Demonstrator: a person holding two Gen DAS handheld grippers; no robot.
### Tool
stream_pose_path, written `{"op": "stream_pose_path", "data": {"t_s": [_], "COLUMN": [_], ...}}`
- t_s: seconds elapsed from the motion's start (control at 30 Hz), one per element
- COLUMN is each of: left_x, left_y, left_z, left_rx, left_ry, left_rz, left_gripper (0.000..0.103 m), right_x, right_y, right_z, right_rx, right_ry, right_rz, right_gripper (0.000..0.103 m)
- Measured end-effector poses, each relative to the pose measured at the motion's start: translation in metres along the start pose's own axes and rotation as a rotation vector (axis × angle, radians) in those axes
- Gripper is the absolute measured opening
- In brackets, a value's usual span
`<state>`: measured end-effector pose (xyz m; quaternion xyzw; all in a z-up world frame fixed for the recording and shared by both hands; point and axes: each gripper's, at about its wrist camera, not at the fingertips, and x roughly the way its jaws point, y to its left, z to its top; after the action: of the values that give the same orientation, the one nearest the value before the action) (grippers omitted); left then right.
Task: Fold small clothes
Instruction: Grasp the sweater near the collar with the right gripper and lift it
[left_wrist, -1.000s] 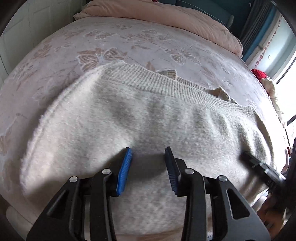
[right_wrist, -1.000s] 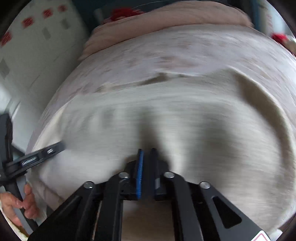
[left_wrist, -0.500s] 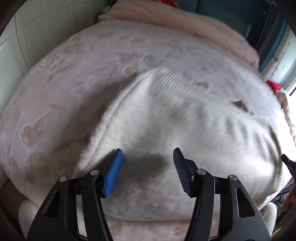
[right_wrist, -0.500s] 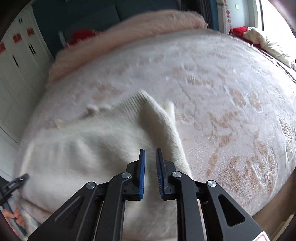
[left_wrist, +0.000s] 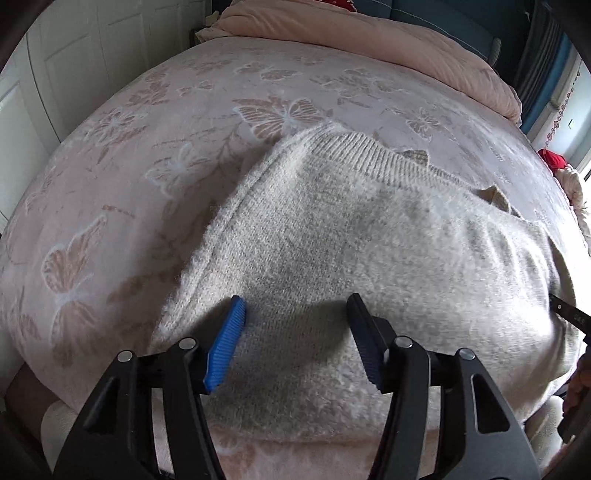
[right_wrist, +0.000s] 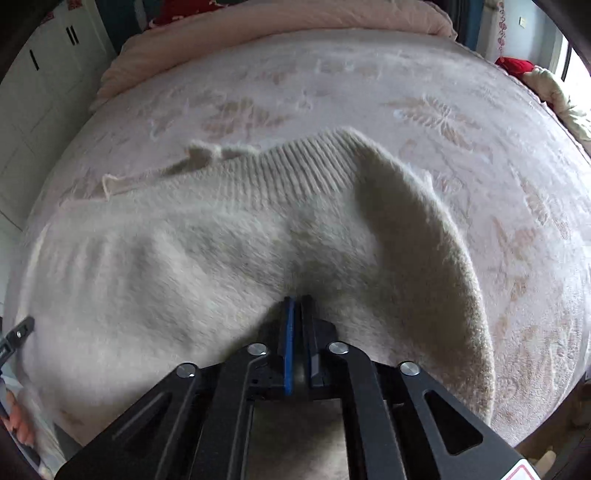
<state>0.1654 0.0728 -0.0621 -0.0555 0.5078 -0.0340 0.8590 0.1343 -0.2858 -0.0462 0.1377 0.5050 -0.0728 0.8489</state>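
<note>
A fuzzy cream knitted sweater (left_wrist: 362, 251) lies on the pink butterfly-patterned bedspread (left_wrist: 147, 155), its ribbed hem on the far side. My left gripper (left_wrist: 295, 321) is open and empty, its blue-padded fingers hovering over the sweater's near part. My right gripper (right_wrist: 297, 314) is shut on the sweater (right_wrist: 207, 258), pinching a fold near its near right edge; the cloth rises into a ridge in front of the jaws. The right gripper's tip shows at the right edge of the left wrist view (left_wrist: 565, 310).
A pink duvet (left_wrist: 369, 40) is bunched at the far end of the bed. White cupboard doors (left_wrist: 55, 74) stand to the left. Red and cream cloth (right_wrist: 535, 77) lies at the far right. The bed's near edge runs just under both grippers.
The left gripper's jaws opened wider and it shifted left over the sweater. The right gripper, slightly open half a second ago, closed on the sweater and the cloth bunched up before it.
</note>
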Motion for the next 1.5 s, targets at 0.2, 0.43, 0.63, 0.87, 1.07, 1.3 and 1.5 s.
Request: {"op": "stream_pose_path", "data": {"t_s": [0.2,0.43,0.63,0.87,1.07,1.3,1.5], "left_x": [-0.017,0.071,0.077,0.074,0.042,0.081,0.103], "left_y": [-0.025,-0.042,-0.040,-0.045,-0.029,-0.027,-0.036], "left_z": [0.046,0.063,0.070,0.068,0.072,0.103,0.104], "left_rx": [0.019,0.018,0.016,0.038,-0.018,-0.039,0.068], "left_ry": [-0.061,0.100,0.111,0.083,-0.003,0.056,0.064], "left_rz": [-0.096,-0.028,-0.046,-0.014,-0.097,0.000,0.093], "left_gripper": [0.059,0.069,0.076,0.079,0.080,0.076,0.082], "right_x": [0.009,0.065,0.053,0.032,0.012,0.050,0.044], "right_y": [0.072,0.100,0.124,0.091,-0.033,-0.061,-0.106], "right_z": [0.015,0.027,0.024,0.043,0.073,0.080,0.083], "right_rx": [-0.096,-0.145,-0.201,-0.125,0.017,0.035,0.171], "right_ry": [0.027,0.119,0.110,0.010,-0.074,0.052,-0.020], "right_rz": [0.170,0.107,0.164,0.170,-0.105,-0.029,-0.049], "right_gripper": [0.011,0.004,0.009,0.005,0.051,0.010,0.007]}}
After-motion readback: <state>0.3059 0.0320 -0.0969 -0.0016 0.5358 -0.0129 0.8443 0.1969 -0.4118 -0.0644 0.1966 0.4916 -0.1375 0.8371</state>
